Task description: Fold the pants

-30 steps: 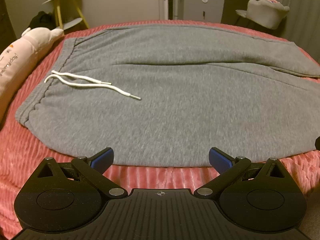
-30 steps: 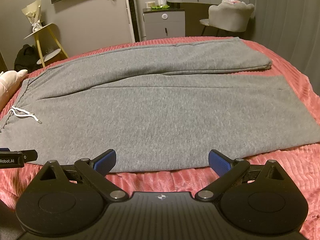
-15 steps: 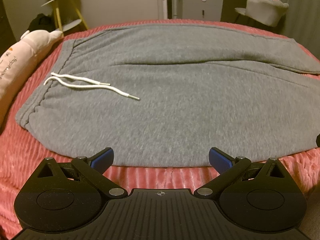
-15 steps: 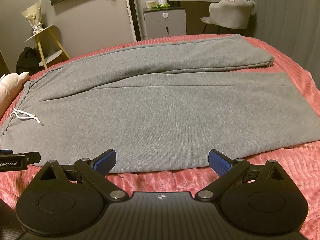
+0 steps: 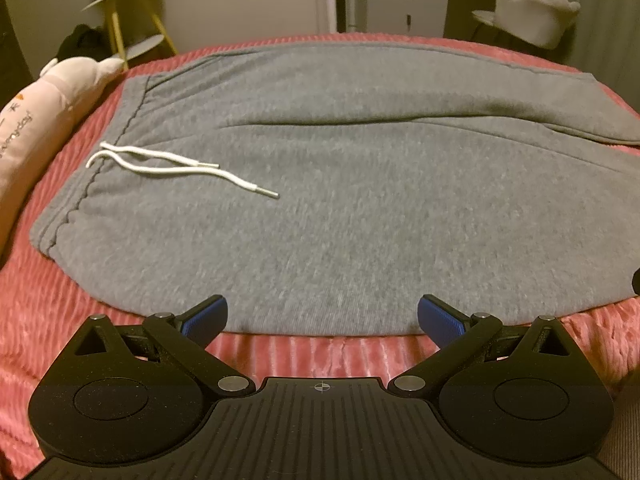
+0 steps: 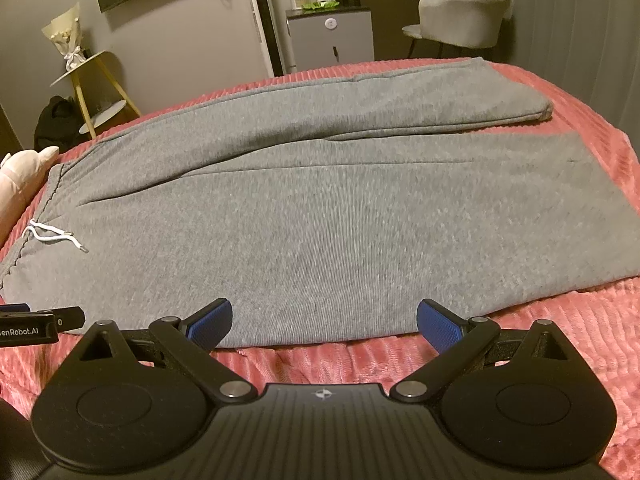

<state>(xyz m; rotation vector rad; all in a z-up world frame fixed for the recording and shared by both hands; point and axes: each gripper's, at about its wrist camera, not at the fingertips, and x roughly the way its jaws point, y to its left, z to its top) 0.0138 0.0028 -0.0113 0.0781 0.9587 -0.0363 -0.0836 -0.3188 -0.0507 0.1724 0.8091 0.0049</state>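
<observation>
- Since a second earlier, both cameras have tilted a little, so the grey pants (image 5: 340,208) sit slightly lower in view; the pants themselves lie unmoved.
- Pants are spread flat on the pink ribbed bed (image 5: 304,356), waistband toward the pink plush pillow (image 5: 44,112).
- White drawstring (image 5: 168,168) lies loose on the pants just beside the waistband.
- Left gripper (image 5: 322,320) hangs released, blue pads wide apart at the near hem edge of the pants, holding nothing.
- Right gripper (image 6: 324,324) is likewise spread wide at the near edge of the pants, empty.
</observation>
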